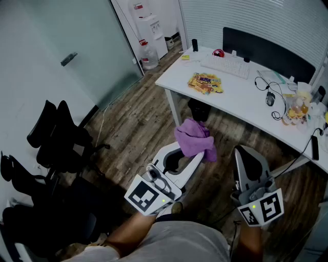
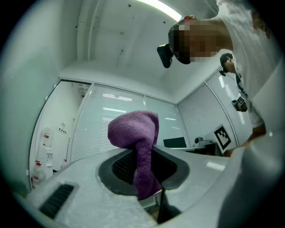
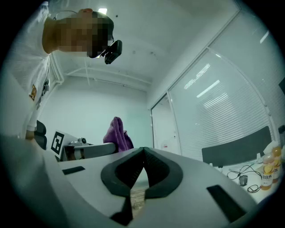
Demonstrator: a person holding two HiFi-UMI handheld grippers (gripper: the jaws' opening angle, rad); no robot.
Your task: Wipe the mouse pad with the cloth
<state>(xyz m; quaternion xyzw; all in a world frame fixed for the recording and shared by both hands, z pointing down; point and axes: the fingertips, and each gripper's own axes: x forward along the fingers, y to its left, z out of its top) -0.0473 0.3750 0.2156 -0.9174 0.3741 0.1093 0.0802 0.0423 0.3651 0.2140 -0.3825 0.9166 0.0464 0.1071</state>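
The room is an office with a wood-plank floor [image 1: 133,130], a frosted glass wall [image 1: 61,36] on the left and slatted blinds [image 1: 246,15] behind a white desk [image 1: 241,100] at the upper right. Black chairs [image 1: 56,138] crowd the left edge. On the desk lie a white keyboard [image 1: 225,65], a heap of bright snack packets [image 1: 205,83] and a dark mouse [image 1: 270,98] with a looping cable; whether a mouse pad lies under it I cannot tell.

In the far corner 1 large water jug [image 1: 149,55] stands on the floor just beside a white dispenser [image 1: 154,24]. At the desk's right end stand small bottles [image 1: 297,108] holding an orange-yellow drink.

The left gripper [image 2: 147,174] is clenched on the purple cloth [image 1: 193,139], which bunches above its jaws, over the floor and short of the desk. The right gripper [image 3: 143,153] has its jaws pressed together with nothing between them.
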